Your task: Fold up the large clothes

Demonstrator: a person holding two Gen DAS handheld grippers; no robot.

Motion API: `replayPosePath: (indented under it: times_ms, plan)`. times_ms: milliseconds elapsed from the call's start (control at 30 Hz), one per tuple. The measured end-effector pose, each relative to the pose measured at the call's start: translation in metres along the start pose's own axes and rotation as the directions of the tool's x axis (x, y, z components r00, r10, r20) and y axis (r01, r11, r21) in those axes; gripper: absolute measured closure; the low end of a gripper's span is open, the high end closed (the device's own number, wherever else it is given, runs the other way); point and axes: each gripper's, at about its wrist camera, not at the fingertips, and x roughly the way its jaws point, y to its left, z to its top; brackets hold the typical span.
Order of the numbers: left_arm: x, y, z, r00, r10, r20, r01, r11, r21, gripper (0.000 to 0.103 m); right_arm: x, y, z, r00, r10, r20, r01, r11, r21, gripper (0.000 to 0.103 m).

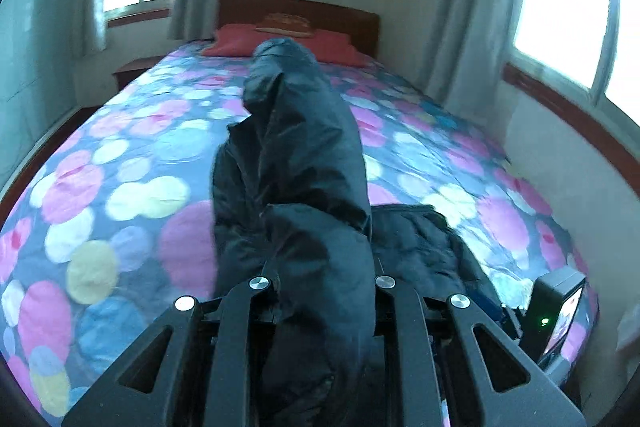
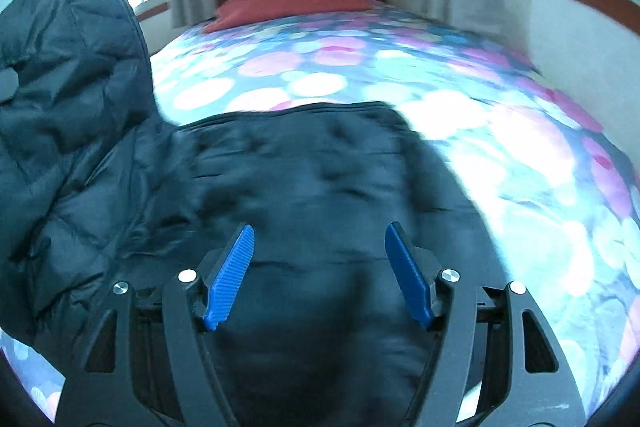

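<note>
Left gripper (image 1: 320,279) is clenched on a raised fold of the black puffer jacket (image 1: 296,163). Right gripper (image 2: 320,267) is released, blue fingers (image 2: 230,277) spread above the jacket lying on the spotted bedspread (image 2: 500,155).

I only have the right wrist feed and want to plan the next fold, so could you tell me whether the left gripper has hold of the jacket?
Observer: Yes, in the left wrist view the left gripper is shut on a bunched length of the black puffer jacket, lifted above the bedspread.
Operator: Thank you. Does my gripper show there?
Observer: Only a black device with a green light at lower right, probably your gripper.
Operator: Anything near the headboard?
Observer: Red pillows, well beyond the jacket.
</note>
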Motion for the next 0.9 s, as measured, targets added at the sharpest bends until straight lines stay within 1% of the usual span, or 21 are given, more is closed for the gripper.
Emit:
replayPosePath:
  times_ms: [167,267,433,633,767,900]
  plan:
    - [0.04,-0.049,-0.007,0.998,-0.029,-0.06,0.032,0.998,0.052,0.085,-0.01,-0.043,0.0,0.998,-0.056,0.007,0.056,0.996,0.074,0.035]
    - [0.07,-0.078,-0.017,0.994,-0.04,-0.105,0.048,0.996,0.081,0.085,-0.013,-0.069,-0.003,0.996,-0.084,-0.002,0.084,0.99,0.114,0.035]
    - [0.098,-0.112,-0.041,0.987,-0.029,-0.158,0.052,0.988,0.145,0.085,-0.011,-0.1,-0.011,0.993,-0.118,-0.03,0.121,0.98,0.16,0.035]
    - [0.118,-0.133,-0.06,0.985,-0.008,-0.174,0.042,0.98,0.194,0.085,-0.005,-0.118,-0.024,0.99,-0.12,-0.069,0.131,0.972,0.196,0.035]
    - [0.126,-0.142,-0.071,0.987,0.018,-0.163,0.022,0.971,0.24,0.085,0.0,-0.123,-0.028,0.99,-0.112,-0.082,0.128,0.968,0.215,0.035]
    - [0.128,-0.147,-0.074,0.987,0.035,-0.157,0.008,0.965,0.263,0.085,0.0,-0.125,-0.029,0.991,-0.107,-0.083,0.123,0.966,0.226,0.035]
